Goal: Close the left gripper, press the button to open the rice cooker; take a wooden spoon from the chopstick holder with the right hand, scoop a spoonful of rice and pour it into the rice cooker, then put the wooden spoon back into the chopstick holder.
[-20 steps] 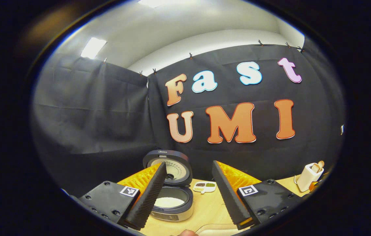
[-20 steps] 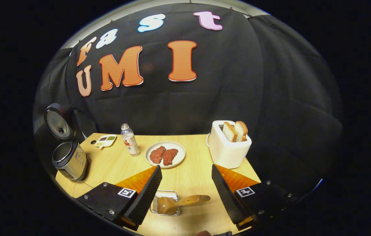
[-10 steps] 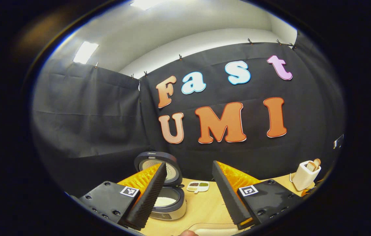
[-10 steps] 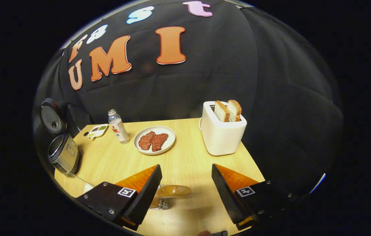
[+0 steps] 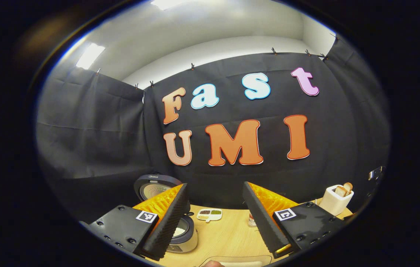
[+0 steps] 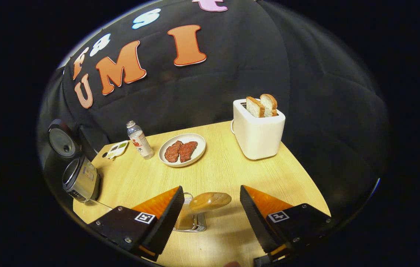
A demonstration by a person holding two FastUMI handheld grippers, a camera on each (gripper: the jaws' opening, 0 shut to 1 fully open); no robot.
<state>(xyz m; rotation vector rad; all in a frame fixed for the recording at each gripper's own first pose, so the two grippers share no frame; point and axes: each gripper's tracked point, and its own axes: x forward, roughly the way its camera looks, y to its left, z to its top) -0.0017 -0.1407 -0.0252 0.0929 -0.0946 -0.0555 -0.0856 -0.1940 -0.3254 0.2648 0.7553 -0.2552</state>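
1. Since 1 second ago the left gripper [image 5: 213, 218] has drawn back and up from the rice cooker [image 5: 180, 233], which now sits smaller at 7 o'clock in the left gripper view, half hidden behind a finger. In the right gripper view the wooden spoon [image 6: 204, 203] has swung from lying flat to leaning, handle end raised between the fingers.
2. The rice cooker's lid [image 5: 154, 187] stands open, with pale rice showing in the pot.
3. The right gripper [image 6: 211, 217] has its fingers wide apart, touching nothing; the left gripper's fingers are apart too.
4. The spoon rests in the wire chopstick holder [image 6: 193, 222] at 6 o'clock, on the table [image 6: 232, 174] well apart from the cooker at 9 o'clock.
5. Judged from this, the final step looks done or nearly so: spoon returned, grip released.
6. Next move calls for lifting the right gripper straight clear without nudging the handle.
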